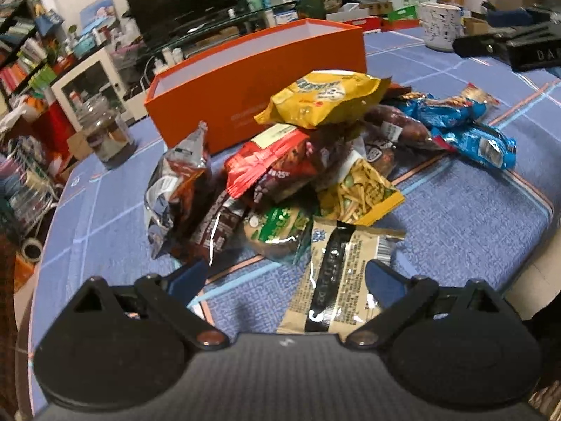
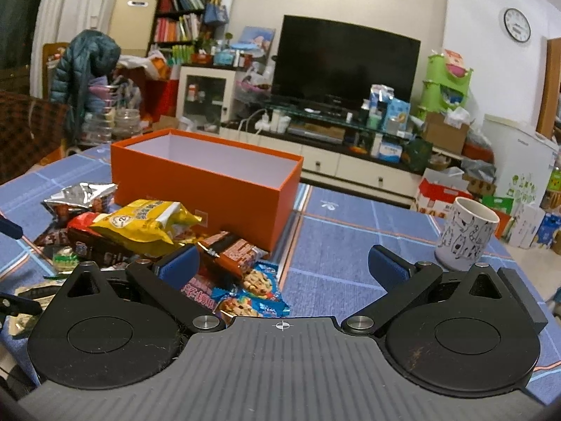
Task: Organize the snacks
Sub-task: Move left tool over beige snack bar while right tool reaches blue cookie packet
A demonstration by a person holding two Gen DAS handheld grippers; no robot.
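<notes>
A heap of snack packets (image 1: 305,161) lies on the blue checked tablecloth, topped by a yellow bag (image 1: 326,101). Behind it stands an open orange box (image 1: 259,80) with a pale, bare inside. My left gripper (image 1: 285,279) is open just above the near edge of the heap, and a beige-and-black packet (image 1: 336,280) lies between its fingers, untouched. In the right wrist view my right gripper (image 2: 284,263) is open wide over blue cookie packets (image 2: 252,294) and a brown packet (image 2: 231,251). The orange box (image 2: 207,182) stands beyond it, with the yellow bag (image 2: 147,224) at the left.
A white patterned mug (image 2: 464,233) stands on the table to the right, also the mug (image 1: 440,24) at the far right in the left wrist view. A glass jar (image 1: 108,133) sits near the table's left edge. A black device (image 1: 519,49) lies at the far right.
</notes>
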